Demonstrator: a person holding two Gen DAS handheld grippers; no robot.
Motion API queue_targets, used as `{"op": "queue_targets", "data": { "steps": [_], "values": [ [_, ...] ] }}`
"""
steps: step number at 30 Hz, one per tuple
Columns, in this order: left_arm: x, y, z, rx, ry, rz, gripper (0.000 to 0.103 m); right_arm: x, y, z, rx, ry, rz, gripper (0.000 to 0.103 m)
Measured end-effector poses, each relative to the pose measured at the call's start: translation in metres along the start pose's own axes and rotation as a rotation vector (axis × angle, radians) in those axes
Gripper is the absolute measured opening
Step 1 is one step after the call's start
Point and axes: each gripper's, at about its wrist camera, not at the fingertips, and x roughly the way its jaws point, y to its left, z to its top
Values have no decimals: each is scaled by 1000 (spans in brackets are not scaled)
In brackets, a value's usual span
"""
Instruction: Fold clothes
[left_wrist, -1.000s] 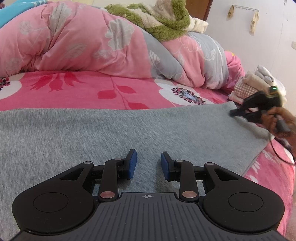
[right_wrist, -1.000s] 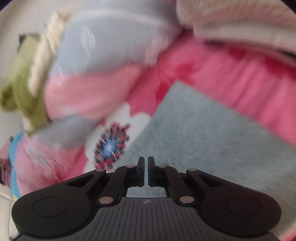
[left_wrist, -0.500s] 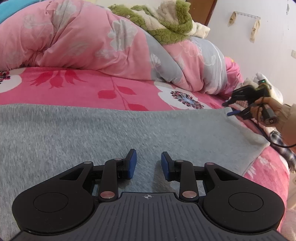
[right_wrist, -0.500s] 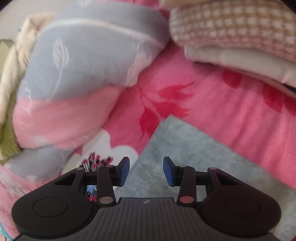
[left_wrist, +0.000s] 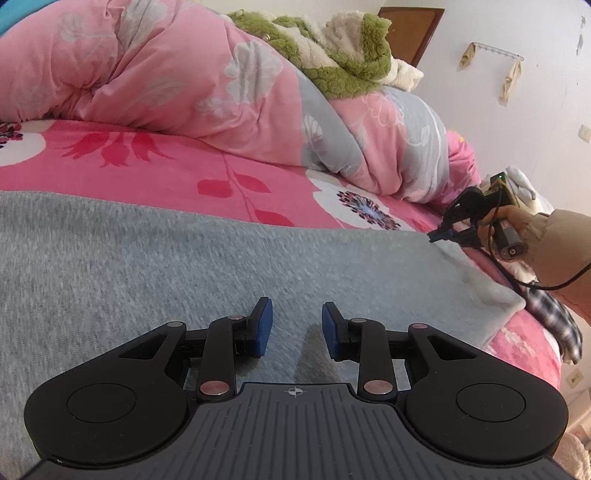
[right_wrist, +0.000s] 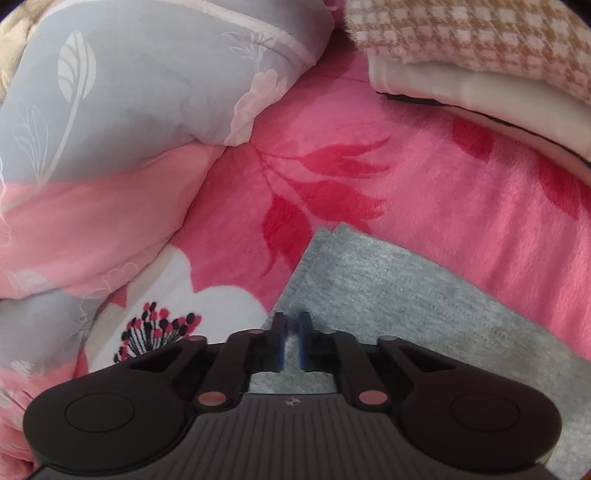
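Note:
A grey garment (left_wrist: 221, 266) lies spread flat on the pink flowered bed sheet (left_wrist: 147, 158). My left gripper (left_wrist: 297, 326) is open and empty, low over the garment's near part. In the left wrist view my right gripper (left_wrist: 437, 236) sits at the garment's far right corner. In the right wrist view my right gripper (right_wrist: 291, 341) has its jaws nearly together on the grey garment (right_wrist: 388, 295) beside its corner, with cloth between the pads.
A rolled pink and grey quilt (left_wrist: 221, 81) with a green fleece (left_wrist: 332, 48) on top lies along the far side. Folded clothes (right_wrist: 480, 55) are stacked at the right, near the bed's right edge (left_wrist: 535, 354).
My right gripper opened, came down on the garment's corner and closed on the cloth. My left gripper stayed open over the garment, its view tilting a little.

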Motion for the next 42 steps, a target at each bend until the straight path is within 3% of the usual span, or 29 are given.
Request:
{"op": "queue_targets", "data": {
  "steps": [6,16,19,23,31,36,40,42],
  "values": [
    [-1,2,0,-12,-5,-5,30,-15,12,-1,-50,-71,11,0],
    [-1,2,-1,-12,-5,-4,30,9,6,-4,-63,-60,10,0],
    [-1,2,-1,-12,-5,-4,30,6,-1,-2,-65,-72,33,3],
    [-1,2,-1,-12,-5,-4,30,-3,-11,1,-69,-97,68,16],
    [-1,2,-1,-12,-4,-3,30,-19,-30,7,-75,-147,137,15],
    [-1,2,-1,-13,-2,-3,30,1,-38,19,-40,-204,130,12],
    [-1,2,-1,-13,0,-2,30,-36,-59,21,-24,-321,87,15],
    [0,2,0,-14,1,-1,30,-66,-81,13,13,-292,177,15]
  ]
}}
